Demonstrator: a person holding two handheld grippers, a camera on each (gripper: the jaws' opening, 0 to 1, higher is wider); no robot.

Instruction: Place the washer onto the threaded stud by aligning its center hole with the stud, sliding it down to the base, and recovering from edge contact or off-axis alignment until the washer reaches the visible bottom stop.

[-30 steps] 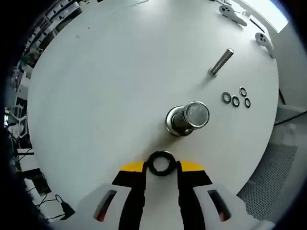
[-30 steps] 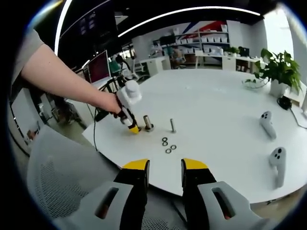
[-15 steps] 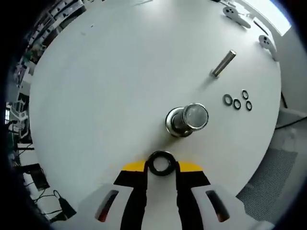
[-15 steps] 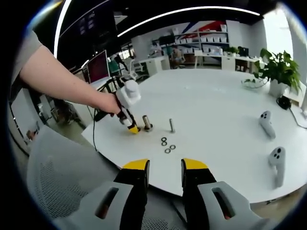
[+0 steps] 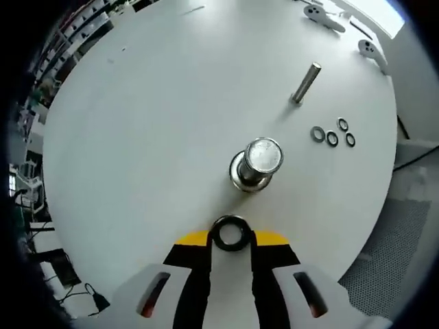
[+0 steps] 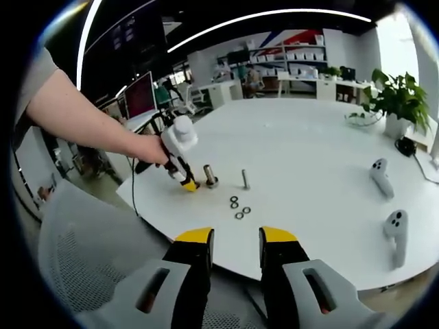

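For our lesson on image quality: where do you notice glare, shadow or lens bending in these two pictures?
Left gripper view: the metal stud's flat top shines with glare; it and the thin pin throw soft, short shadows on the white table, whose edge bows round. Right gripper view: the ceiling light strip curves with the lens; the window at right is washed out.

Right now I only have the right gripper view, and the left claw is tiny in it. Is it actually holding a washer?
Observer: Yes. In the left gripper view the left claw is shut on a dark metal ring washer, pinched at its tips.
Operator: Is it over the thick post?
Observer: No. The thick shiny metal cylinder stands beyond the washer, with bare white table showing between them.
Operator: How many spares are there?
Observer: Four small dark rings lie near the thin metal pin.
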